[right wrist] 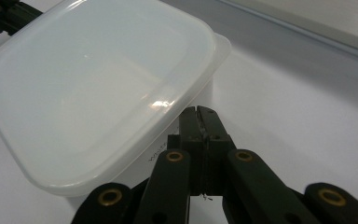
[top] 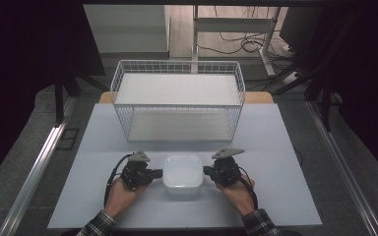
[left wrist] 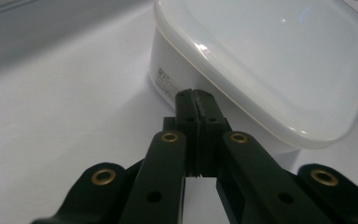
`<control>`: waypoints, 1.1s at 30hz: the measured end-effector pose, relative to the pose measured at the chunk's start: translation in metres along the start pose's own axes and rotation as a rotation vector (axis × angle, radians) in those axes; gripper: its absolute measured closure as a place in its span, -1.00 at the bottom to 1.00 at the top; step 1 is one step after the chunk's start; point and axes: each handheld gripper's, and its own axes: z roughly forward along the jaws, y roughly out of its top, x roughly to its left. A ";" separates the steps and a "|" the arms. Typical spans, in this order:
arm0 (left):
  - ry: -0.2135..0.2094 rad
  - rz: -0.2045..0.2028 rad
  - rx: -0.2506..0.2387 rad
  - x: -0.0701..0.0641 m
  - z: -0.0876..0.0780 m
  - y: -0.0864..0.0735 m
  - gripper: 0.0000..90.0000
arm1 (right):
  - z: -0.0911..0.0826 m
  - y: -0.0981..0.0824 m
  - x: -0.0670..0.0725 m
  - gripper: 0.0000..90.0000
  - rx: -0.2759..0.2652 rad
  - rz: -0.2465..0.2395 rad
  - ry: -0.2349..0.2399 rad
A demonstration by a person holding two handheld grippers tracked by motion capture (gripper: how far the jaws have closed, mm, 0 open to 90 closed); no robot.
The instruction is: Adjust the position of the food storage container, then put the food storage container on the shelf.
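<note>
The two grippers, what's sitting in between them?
A white lidded container sits between the left gripper and right gripper, seen in the high view.

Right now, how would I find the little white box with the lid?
Find the big white wire basket at the back of the table. Just in front of it sits the white box, between two black grippers. It is solid plastic, rounded and lidded, not wire.

Lab, recording table, metal frame rails, floor cables
</note>
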 end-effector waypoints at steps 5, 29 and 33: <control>0.000 0.013 0.009 -0.006 0.000 -0.002 1.00 | -0.004 -0.007 0.000 0.98 0.004 0.005 0.003; 0.032 0.057 -0.051 -0.014 -0.028 -0.033 -0.75 | -0.036 -0.039 -0.013 -0.78 -0.074 -0.108 -0.065; 0.036 0.064 -0.050 -0.014 -0.027 -0.033 -0.86 | -0.034 -0.038 -0.011 -0.87 -0.070 -0.114 -0.062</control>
